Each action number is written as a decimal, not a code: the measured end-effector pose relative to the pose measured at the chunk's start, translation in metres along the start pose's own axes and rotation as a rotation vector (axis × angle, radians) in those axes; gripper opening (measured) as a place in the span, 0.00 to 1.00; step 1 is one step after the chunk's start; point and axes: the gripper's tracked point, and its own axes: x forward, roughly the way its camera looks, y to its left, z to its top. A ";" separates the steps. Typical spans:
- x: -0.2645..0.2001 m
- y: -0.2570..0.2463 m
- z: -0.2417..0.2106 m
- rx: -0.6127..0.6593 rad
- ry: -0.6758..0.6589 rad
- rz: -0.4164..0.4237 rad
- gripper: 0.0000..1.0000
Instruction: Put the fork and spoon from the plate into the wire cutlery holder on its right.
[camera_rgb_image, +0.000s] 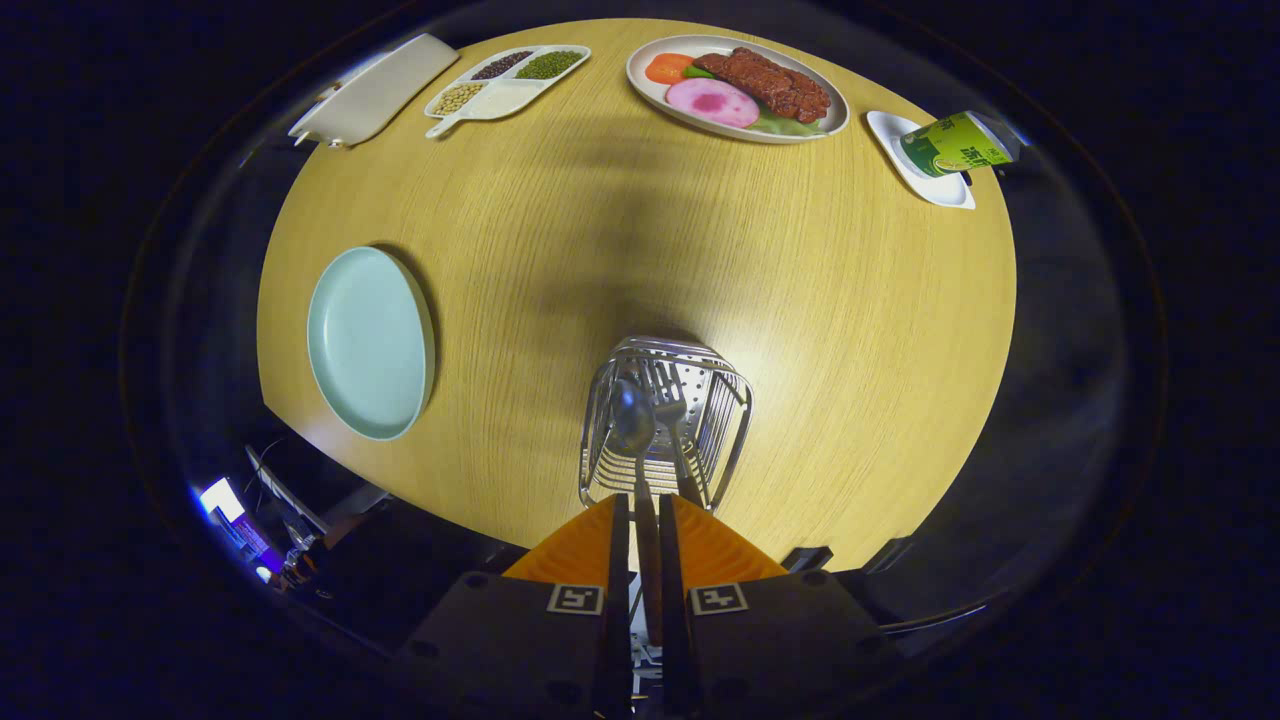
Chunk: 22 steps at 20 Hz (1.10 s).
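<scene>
- Two fingers of the hand-held gripper (645, 520) at bottom centre pinch the thin metal handle of the silver spoon (634, 420).
- Just ahead, spoon bowl and steel fork (668, 395) sit inside the chrome wire cutlery holder (735, 420).
- Left of it on the round wooden table (600, 220), the pale green round plate (368, 342) lies bare.
- At top, an oval white platter of food (737, 88).

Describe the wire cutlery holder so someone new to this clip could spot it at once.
On the round wooden table, look just ahead of the gripper, whose jaws are closed on a spoon handle. The wire cutlery holder stands there, right of the empty pale green plate. It is the table's only shiny metal basket, with the spoon and a fork in it.
</scene>
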 end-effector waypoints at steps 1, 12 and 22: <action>0.000 0.000 0.001 0.002 -0.008 0.002 0.19; -0.037 0.008 0.007 0.064 -0.281 0.072 1.00; -0.145 -0.034 0.033 0.249 -0.894 -0.004 1.00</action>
